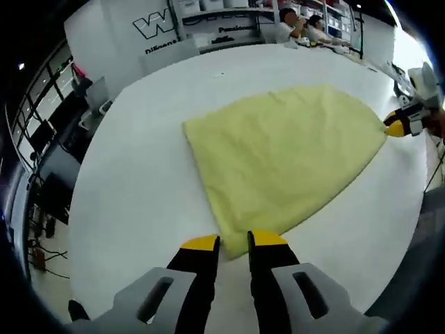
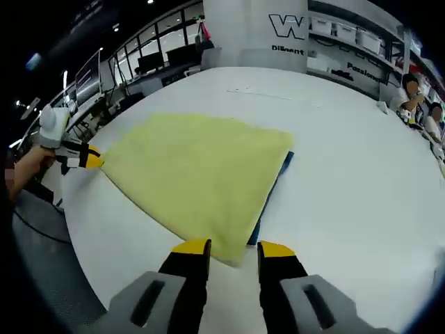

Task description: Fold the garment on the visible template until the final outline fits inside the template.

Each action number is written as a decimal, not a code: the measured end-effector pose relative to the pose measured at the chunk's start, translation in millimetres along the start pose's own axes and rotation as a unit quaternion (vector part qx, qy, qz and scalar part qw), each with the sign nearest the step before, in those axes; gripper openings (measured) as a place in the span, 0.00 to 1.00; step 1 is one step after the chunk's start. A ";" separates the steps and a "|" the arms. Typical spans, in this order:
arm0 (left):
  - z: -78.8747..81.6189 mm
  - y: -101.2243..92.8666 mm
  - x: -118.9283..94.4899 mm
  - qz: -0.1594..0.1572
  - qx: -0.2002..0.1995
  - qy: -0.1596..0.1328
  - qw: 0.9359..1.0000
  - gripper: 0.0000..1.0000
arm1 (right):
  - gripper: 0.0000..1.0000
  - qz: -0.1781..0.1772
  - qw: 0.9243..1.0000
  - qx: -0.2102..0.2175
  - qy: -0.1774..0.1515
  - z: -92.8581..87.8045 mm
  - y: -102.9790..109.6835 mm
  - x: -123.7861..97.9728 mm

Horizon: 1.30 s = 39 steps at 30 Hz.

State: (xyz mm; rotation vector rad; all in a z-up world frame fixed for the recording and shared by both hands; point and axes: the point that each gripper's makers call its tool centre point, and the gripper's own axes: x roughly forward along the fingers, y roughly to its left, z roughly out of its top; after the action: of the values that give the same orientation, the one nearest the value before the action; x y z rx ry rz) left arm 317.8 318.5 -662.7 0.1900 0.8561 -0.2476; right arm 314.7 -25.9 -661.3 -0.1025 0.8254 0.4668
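One yellow garment [image 1: 278, 163] lies spread flat on the big white table [image 1: 139, 174], already folded into a rough fan shape. A dark blue template [image 2: 272, 189] peeks out from under one edge in the right gripper view, so the cloth pretty clearly overhangs it.

Left gripper [image 1: 233, 243] sits right at the near corner of the fabric, jaws a bit apart, the cloth edge lying between the tips but not obviously pinched. Right gripper [image 2: 233, 249] is at another corner, jaws likewise spread, just touching the hem.

Looks like the grab-the-corners stage before another fold. Next move probably calls for closing both on their corners and carrying that edge across so the outline shrinks onto the template.

People sit at desks [image 1: 306, 31] well beyond the table.
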 end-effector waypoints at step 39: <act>10.4 -27.2 -108.6 -0.009 -0.058 -0.078 0.995 0.99 | 0.95 0.006 0.999 0.018 -0.044 17.1 56.0 -88.0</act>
State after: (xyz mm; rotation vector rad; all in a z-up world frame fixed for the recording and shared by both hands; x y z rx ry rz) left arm 249.1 304.9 -574.8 0.0539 0.7156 -0.2266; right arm 250.5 -2.9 -580.5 -0.0436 0.7479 0.4647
